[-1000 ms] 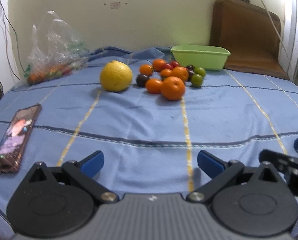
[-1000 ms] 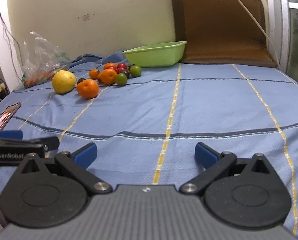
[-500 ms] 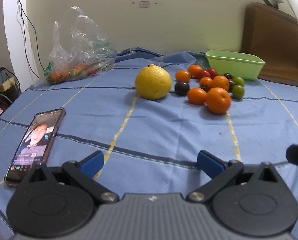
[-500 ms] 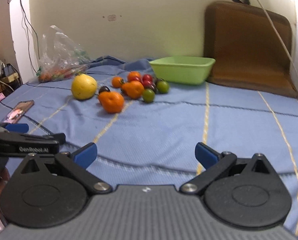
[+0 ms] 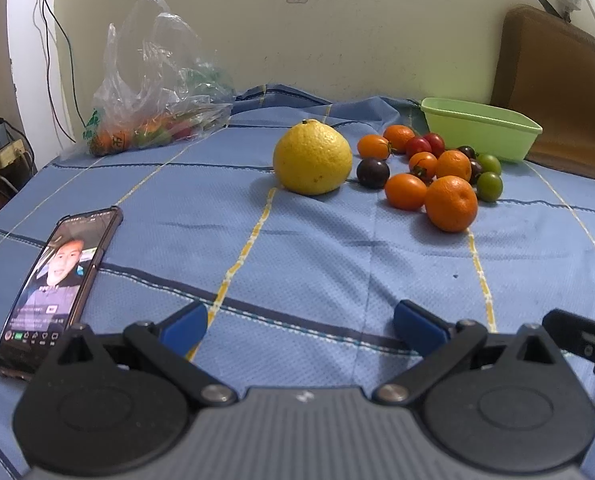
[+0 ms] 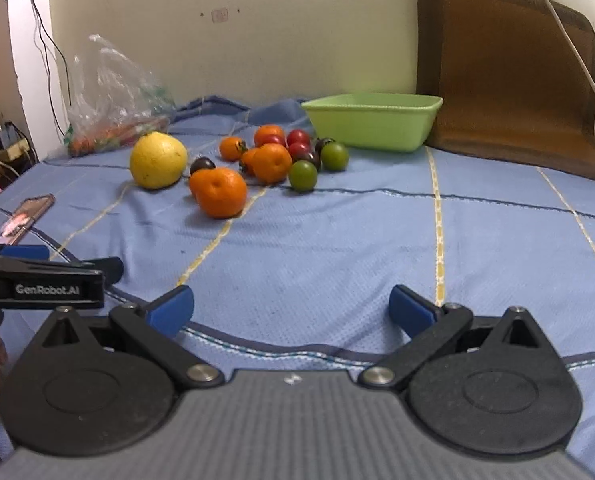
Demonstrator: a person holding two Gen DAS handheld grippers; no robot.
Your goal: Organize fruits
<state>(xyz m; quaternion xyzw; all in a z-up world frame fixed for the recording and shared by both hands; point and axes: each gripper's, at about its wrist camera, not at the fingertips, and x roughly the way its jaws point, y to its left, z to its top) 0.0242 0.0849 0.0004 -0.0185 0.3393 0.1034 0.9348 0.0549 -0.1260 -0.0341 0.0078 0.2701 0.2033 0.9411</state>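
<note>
Both views have swung and drawn closer to the fruit over the last second; the pile now sits larger and more central in the left wrist view, so the approach is under way but nothing is yet touched. The left tongs (image 5: 299, 322) are spread wide and empty; the right tongs (image 6: 291, 308) are likewise released and hold nothing. The big yellow citrus (image 5: 312, 162) lies on the blue bedspread (image 5: 337, 264), just beside a cluster of oranges (image 5: 450, 203) and small tomatoes (image 5: 489, 186); the green basin (image 6: 371, 122) waits empty-looking behind them, near the wall. A phone (image 5: 55, 288) lies to the left, well apart from the fruit; a plastic bag (image 5: 153, 96) of produce rests farther back. No fruit has reached the basin, so I judge the sorting barely begun.
</note>
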